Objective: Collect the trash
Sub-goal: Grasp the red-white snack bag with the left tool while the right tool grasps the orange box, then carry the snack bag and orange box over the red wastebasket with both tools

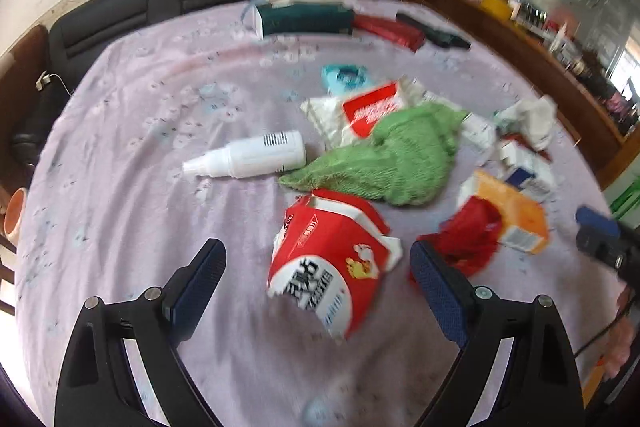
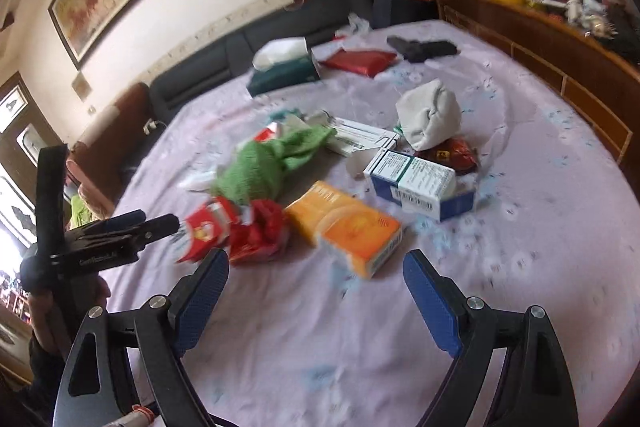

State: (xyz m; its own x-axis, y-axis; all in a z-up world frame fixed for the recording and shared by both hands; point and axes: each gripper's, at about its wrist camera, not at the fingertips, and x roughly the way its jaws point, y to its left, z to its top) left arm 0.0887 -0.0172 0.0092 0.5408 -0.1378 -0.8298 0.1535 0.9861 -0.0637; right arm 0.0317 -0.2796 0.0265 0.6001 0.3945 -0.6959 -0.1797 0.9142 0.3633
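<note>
The right tongs (image 2: 316, 277) stand wide apart, gripping nothing, over a lilac-covered bed (image 2: 520, 227). An orange box (image 2: 352, 227) lies just beyond at twelve o'clock, red wrapper (image 2: 260, 231) at eleven, blue-and-white box (image 2: 420, 183) at one.

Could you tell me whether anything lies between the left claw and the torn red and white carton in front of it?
Nothing visible does. The left claw is open, and the torn carton lies on the lilac cloth right ahead of its fingers, unobstructed.

bare bedspread (image 2: 520, 187) beside litter pile (image 2: 280, 187)
</note>
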